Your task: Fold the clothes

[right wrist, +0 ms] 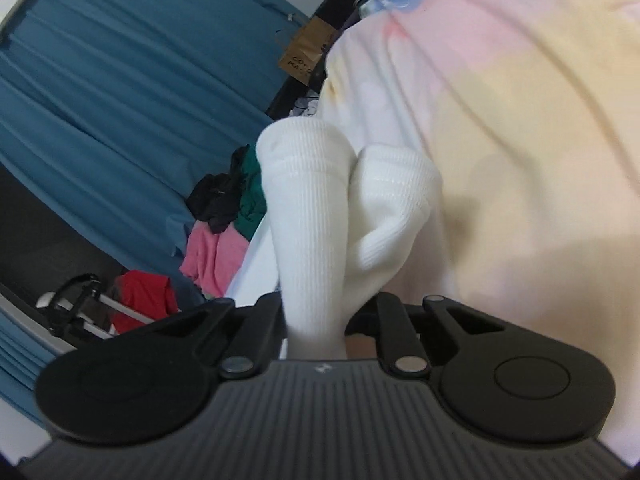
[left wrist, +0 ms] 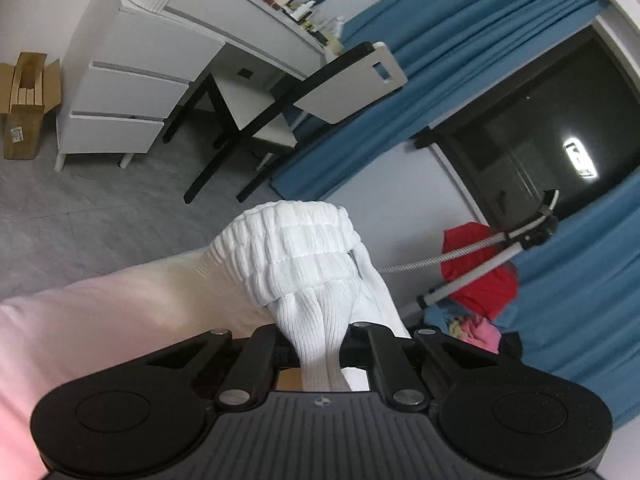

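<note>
White ribbed socks (left wrist: 304, 264) hang stretched between both tools above the pastel bedsheet (right wrist: 520, 160). Left gripper (left wrist: 320, 356) is clamped on the leg below the cuff; right gripper (right wrist: 320, 332) is clamped on the paired toe ends. Judgement: keep both socks aligned and taut, and lower evenly onto the bedsheet.

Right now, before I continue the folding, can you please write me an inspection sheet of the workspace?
Surface: pastel pink and yellow bedsheet, wrinkled.
Job's things: white ribbed socks, clamped at both ends.
Clutter: pile of pink, red, green and black clothes.
Grippers: left gripper and right gripper both shut on the socks.
Cables: braided white cable beside a silver tripod.
Surroundings: white drawer desk, black-legged white chair, blue curtains, brown cardboard box.
</note>
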The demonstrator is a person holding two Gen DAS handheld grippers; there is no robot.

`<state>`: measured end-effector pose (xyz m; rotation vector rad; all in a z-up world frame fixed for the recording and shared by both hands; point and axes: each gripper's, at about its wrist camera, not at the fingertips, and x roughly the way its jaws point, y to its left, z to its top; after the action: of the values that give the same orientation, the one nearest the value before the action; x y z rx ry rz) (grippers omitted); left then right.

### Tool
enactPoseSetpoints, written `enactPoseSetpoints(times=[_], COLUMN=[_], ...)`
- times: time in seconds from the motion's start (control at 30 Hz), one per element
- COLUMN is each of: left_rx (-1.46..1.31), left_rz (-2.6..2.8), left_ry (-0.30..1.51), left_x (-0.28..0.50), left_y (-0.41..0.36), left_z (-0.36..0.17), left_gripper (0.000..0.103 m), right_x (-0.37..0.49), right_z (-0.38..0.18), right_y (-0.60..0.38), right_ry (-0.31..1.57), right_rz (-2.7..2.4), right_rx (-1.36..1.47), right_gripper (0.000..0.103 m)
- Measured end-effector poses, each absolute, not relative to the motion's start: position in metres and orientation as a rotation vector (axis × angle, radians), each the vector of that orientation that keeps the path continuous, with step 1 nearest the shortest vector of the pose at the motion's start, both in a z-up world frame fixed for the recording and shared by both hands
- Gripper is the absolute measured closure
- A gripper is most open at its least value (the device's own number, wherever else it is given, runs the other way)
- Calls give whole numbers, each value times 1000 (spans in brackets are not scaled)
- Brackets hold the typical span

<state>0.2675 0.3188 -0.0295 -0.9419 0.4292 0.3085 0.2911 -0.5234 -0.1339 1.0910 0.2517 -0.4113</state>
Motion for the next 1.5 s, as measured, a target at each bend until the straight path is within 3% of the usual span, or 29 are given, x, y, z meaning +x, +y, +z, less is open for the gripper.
enactPoseSetpoints(times=[0.3,0.47,0.6,0.67,0.73,0.93,1.13,1.5], left_rx=[-909,-927,-977,-1005,-1010,-894,-746,-599], left_rz=[323,345,348,355,357,413,409,478], left_ry=[535,654,600,594,594,614,704,632], left_x=[134,86,51,43,37,35,47,21], left_y=[354,373,375,374,372,343,312,286], left_z=[9,-34,-82,-95,-100,-84,-77,-43], left_gripper=[96,93,85,79,60,23,22,17], right_x=[160,124,116,112,111,106,108,111], right_z=[-117,-138,-142,-142,-143,-152,-152,-148], right_y=[-516,-522,-520,-518,-516,-513,-506,-497], right_ry=[283,368,352,327,342,409,462,482], right_rz=[-429,-441,-457,-460,-462,-480,-522,-540], right_rx=[1125,1140,1159,1166,1128,1037,946,855], right_gripper=[91,91,91,91,91,91,91,91])
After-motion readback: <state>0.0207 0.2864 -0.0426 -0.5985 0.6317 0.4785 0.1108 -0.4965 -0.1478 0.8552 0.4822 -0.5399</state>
